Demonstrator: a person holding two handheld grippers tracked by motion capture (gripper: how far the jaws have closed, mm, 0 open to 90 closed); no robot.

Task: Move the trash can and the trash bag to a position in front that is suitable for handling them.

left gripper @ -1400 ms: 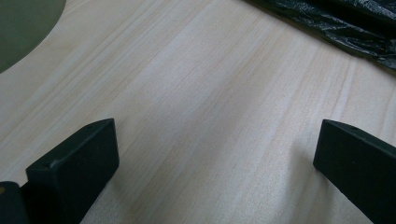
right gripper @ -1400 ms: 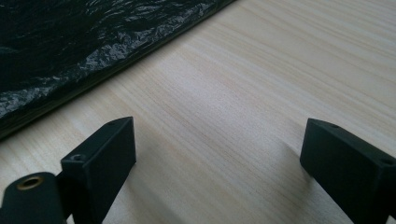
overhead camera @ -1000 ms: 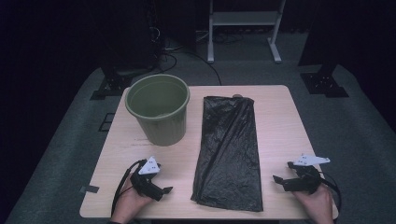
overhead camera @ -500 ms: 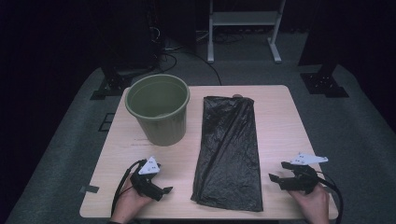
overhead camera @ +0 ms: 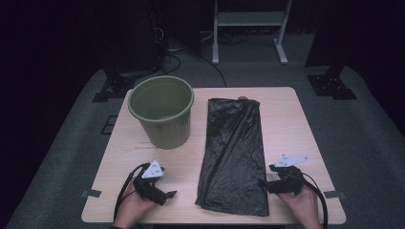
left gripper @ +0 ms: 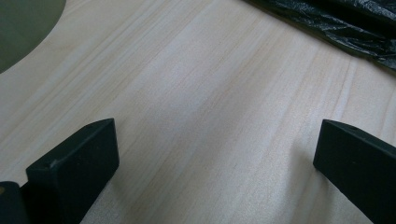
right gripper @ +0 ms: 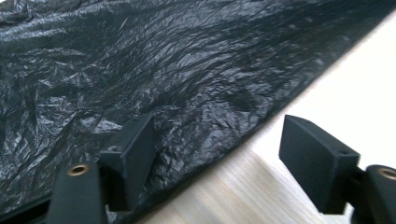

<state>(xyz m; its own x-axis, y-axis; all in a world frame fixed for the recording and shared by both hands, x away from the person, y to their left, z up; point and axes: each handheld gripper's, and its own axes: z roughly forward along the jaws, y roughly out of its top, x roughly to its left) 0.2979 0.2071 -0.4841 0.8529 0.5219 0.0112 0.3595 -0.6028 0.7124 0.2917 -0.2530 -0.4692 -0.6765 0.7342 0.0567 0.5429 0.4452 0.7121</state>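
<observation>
Wooden table [overhead camera: 296,119] bears a black bag [overhead camera: 235,152] between both parted grippers, right gripper [right gripper: 217,140] straddling its edge.

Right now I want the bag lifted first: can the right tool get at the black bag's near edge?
Probably yes: the right tool sits open astride the black bag edge, nothing between them.

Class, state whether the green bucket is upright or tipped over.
Upright: the green bucket stands on its base on the table, its round open mouth facing up.
</observation>
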